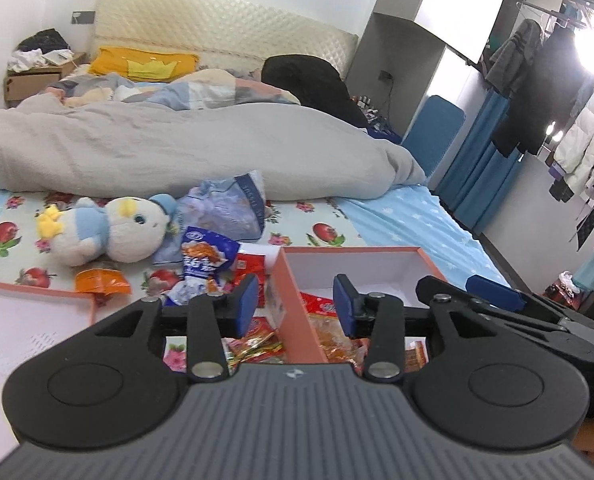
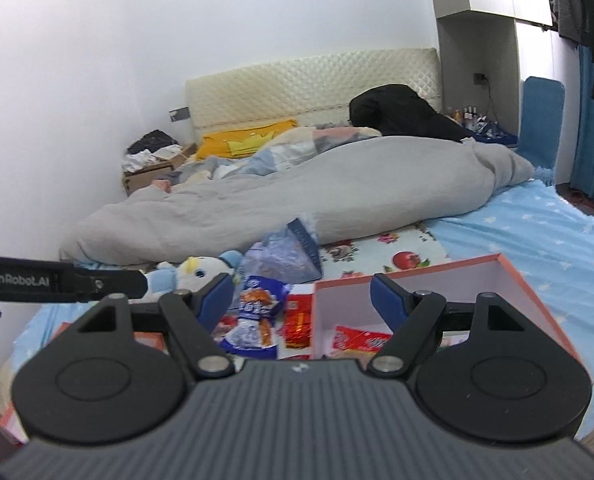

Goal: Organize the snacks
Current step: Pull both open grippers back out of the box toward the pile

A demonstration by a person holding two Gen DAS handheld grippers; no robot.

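Note:
A salmon-pink open box (image 1: 293, 280) stands on the bed, and red and orange snack packets (image 1: 329, 336) lie in its near end. Left of it lie loose snacks: a blue-and-white bag (image 1: 205, 260), red packets (image 1: 253, 264) and an orange packet (image 1: 101, 282). My left gripper (image 1: 296, 292) hovers open over the box's left wall with nothing between its pads. In the right wrist view my right gripper (image 2: 301, 286) is wide open and empty above the box (image 2: 537, 280), its red packet (image 2: 361, 338) and the blue-and-white bag (image 2: 257, 304).
The box lid (image 1: 29, 312) lies at the near left. A plush toy (image 1: 113, 232) and a clear blue plastic bag (image 1: 229, 208) sit beyond the snacks. A grey duvet (image 1: 177, 148) covers the far bed. Hanging clothes (image 1: 537, 80) fill the right side.

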